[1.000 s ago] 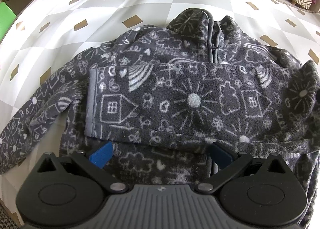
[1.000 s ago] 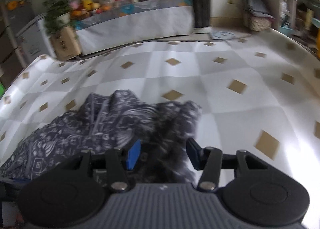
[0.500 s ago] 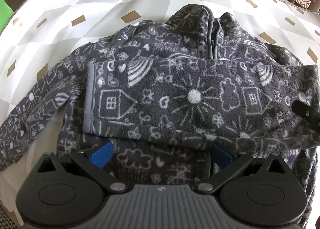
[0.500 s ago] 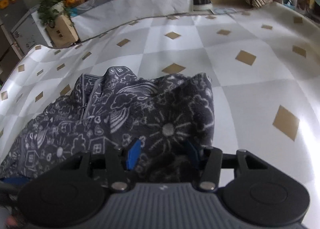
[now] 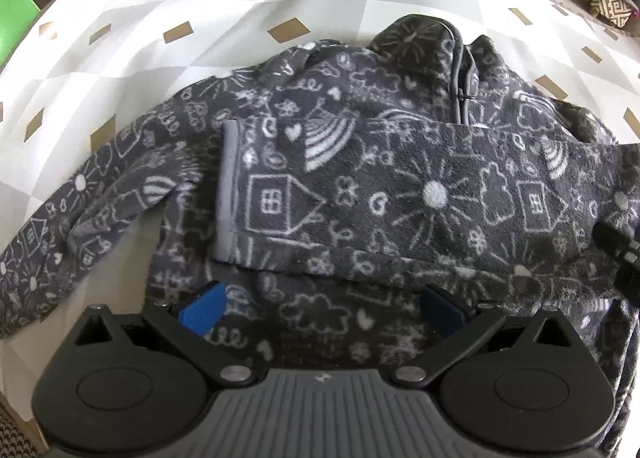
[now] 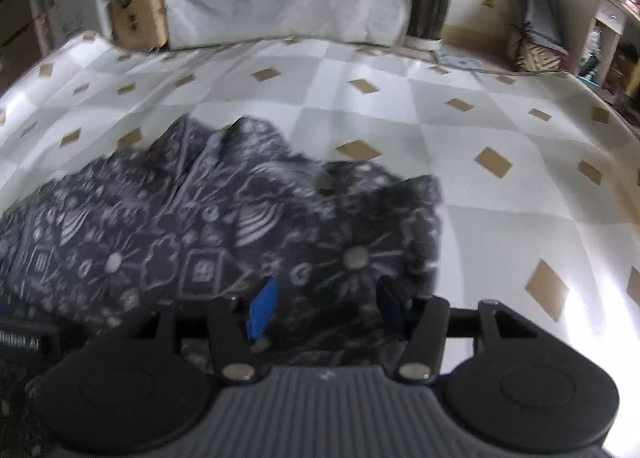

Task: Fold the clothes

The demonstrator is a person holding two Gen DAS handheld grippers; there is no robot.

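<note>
The jacket (image 5: 360, 193) lay face up on the checked cloth (image 5: 200, 5), one sleeve (image 5: 400, 197) folded across its chest and the other sleeve (image 5: 80, 217) spread out from its body. The left gripper (image 5: 320, 308) hung wide over the hem, holding nothing. The right gripper (image 6: 324, 306) was opening, fleece between its pads. Best practice, judged: release only once the folded sleeve lies flat (cuff square to the zip). No readable writing showed.

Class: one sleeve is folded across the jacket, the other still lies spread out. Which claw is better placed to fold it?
Probably the left claw: it is open above the jacket, and the spread sleeve lies on its side.
</note>
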